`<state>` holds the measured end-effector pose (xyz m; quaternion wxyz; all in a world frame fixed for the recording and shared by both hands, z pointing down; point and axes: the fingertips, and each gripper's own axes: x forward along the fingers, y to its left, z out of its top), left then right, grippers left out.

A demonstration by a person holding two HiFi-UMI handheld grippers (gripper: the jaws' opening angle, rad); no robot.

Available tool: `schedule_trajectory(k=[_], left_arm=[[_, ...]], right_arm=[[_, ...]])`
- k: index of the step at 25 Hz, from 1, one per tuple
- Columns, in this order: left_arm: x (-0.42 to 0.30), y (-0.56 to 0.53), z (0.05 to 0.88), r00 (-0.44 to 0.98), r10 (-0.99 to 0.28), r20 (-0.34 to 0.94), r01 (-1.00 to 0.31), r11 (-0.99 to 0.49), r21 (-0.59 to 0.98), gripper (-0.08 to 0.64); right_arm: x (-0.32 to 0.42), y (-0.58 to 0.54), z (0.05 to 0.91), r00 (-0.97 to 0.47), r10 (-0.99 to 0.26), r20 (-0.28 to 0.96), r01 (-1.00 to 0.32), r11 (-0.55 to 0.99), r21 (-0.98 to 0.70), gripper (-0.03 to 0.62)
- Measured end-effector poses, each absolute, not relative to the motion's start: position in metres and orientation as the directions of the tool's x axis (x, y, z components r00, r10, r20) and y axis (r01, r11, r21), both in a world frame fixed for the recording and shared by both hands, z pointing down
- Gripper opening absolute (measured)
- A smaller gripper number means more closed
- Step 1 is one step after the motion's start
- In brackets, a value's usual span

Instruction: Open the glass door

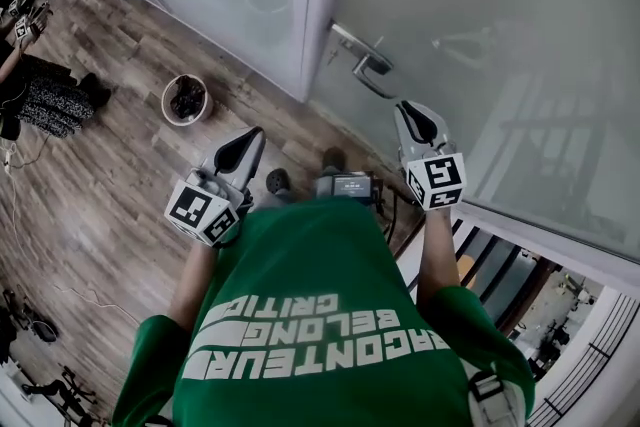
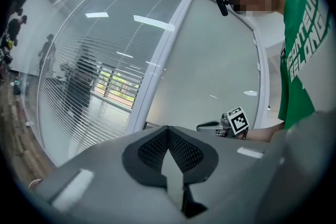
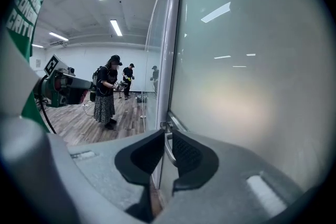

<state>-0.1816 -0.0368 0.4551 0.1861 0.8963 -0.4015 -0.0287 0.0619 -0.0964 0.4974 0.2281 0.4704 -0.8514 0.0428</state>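
Slippage is the likely trouble. The right gripper (image 1: pixel 408 110) hovers just short of the door handle (image 1: pixel 365 65), its jaws only slightly parted and gripping nothing, so they could glance off the lever. The glass door (image 1: pixel 500 35) looks closed, straight ahead. The left gripper (image 1: pixel 252 137) hangs well aside, jaws clenched and empty.

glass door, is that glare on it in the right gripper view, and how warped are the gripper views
Right gripper view: bright reflected streaks cross the door, plus a soft bright patch; fisheye, dark corners. Left gripper view: the fisheye bends the frame into an arc. Head view: even light, a faint ghost of the handle on the glass.
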Motion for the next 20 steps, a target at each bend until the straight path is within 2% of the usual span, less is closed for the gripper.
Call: schedule_trajectory(k=[6,10,17,20], left_arm=[[-0.175,-0.037,0.455,0.643,-0.758,0.108,-0.736,-0.574,0.358,0.017],[-0.174,-0.036,0.457,0.624,-0.774,0.107,-0.749,-0.553,0.364,0.017],[-0.177,-0.037,0.462,0.577,-0.809,0.111,-0.783,-0.51,0.356,0.017],[-0.169,-0.038,0.473,0.571,-0.814,0.107,-0.784,-0.501,0.366,0.018]], right_arm=[[0.059,-0.109,0.511,-0.488,-0.722,0.491,-0.772,0.619,0.143,0.067],[0.052,-0.118,0.532,-0.475,-0.657,0.585,-0.728,0.667,0.158,0.086],[0.029,-0.134,0.577,-0.421,-0.489,0.764,-0.605,0.779,0.165,0.132],[0.037,-0.143,0.605,-0.344,-0.428,0.836,-0.543,0.817,0.195,0.146]])
